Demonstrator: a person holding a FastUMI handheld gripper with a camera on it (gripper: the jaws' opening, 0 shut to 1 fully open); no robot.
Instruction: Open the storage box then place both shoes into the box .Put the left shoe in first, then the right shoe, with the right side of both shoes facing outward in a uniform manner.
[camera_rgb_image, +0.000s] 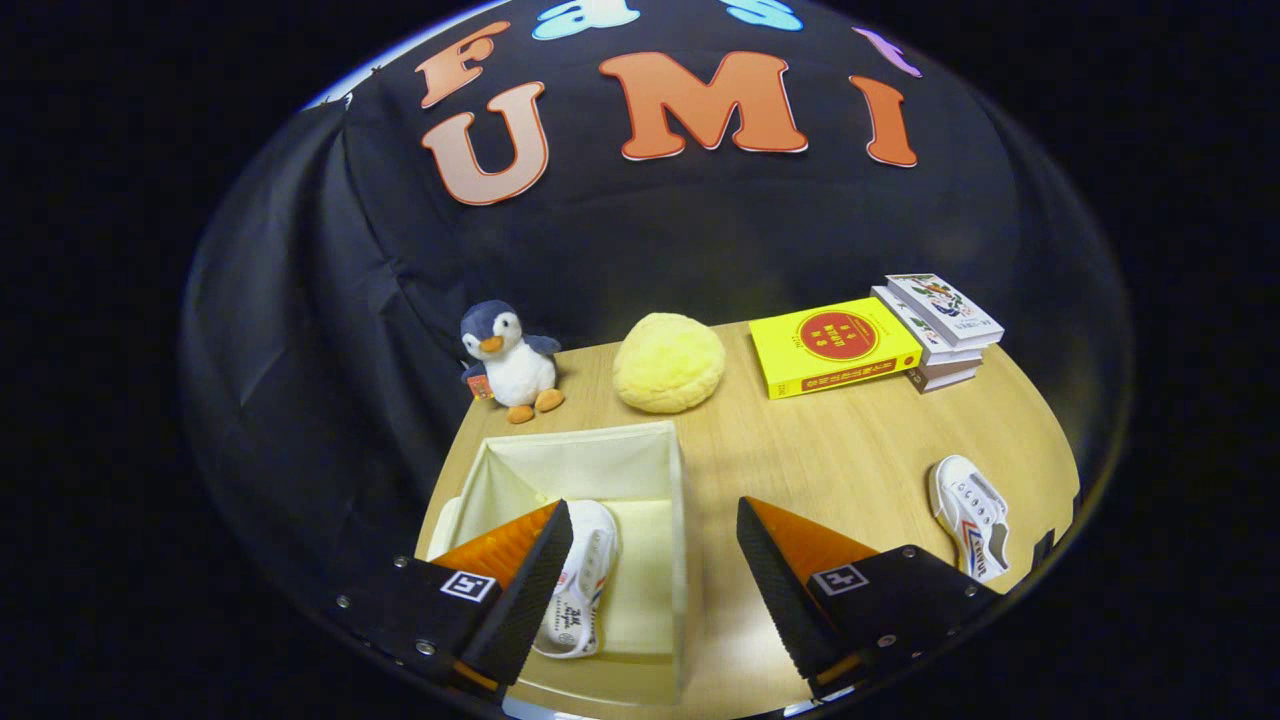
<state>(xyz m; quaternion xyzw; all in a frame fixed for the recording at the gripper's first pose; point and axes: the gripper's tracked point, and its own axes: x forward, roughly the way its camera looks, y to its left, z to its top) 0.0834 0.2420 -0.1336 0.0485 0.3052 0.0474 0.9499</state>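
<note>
Gripper (655, 560) poised above the table (850, 460), tilted downward, fingers spread wide, holding nothing. Between the fingers, toward the left one: open storage box (660, 470) with one shoe (585, 590) lying inside. Beyond the right finger: second shoe (970, 515) on the table. Farther ahead: penguin toy (508, 362), yellow cushion (668, 362), books (880, 340).

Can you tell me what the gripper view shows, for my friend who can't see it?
The open gripper hovers over an open storage box with one white shoe inside. A second shoe lies on the table.
</note>
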